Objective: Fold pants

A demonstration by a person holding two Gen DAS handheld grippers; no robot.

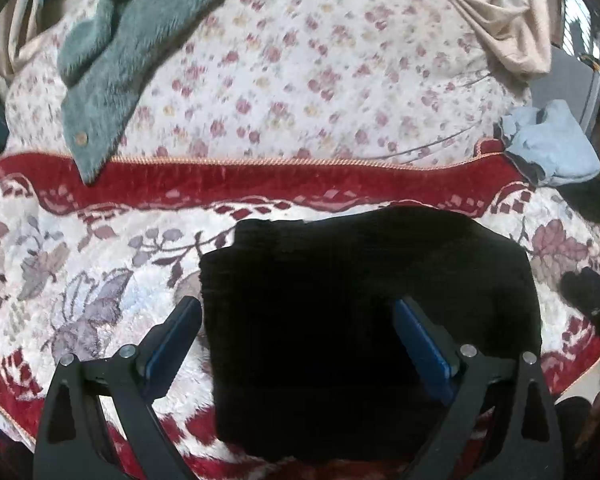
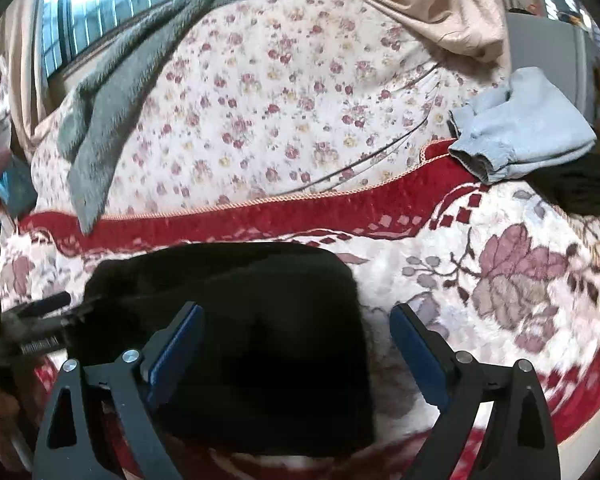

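Both views blurred w/ fisheye bend; black pants (image 1: 360,320) read as a flat dark block, no seams, waistband or leg ends visible. Lower edge of pants hidden behind finger frames at frame bottom in both views.

Left wrist view: left gripper (image 1: 298,340) fingers spread wide, nothing held. Pants folded into a rough rectangle at centre-bottom of frame, lying on the blanket (image 1: 100,280); left blue pad sits just off the pants' left edge over the blanket, right pad over the dark cloth; contact can't tell. Right gripper (image 1: 592,296) only a dark blurred piece at right edge.

Right wrist view: right gripper (image 2: 296,344) fingers also wide apart, empty. Pants at lower left-centre; left pad over the cloth, right pad over blanket just beyond pants' right edge. Left gripper shows partly at left edge, blurred.

Blanket plush, cream w/ mauve leaves and a deep red border w/ corded trim. Beyond it a thin floral sheet (image 1: 300,80). Fuzzy grey-green garment (image 1: 112,60) w/ a button upper left, light blue folded garment (image 2: 528,128) at right, beige cloth (image 1: 500,12) upper right.
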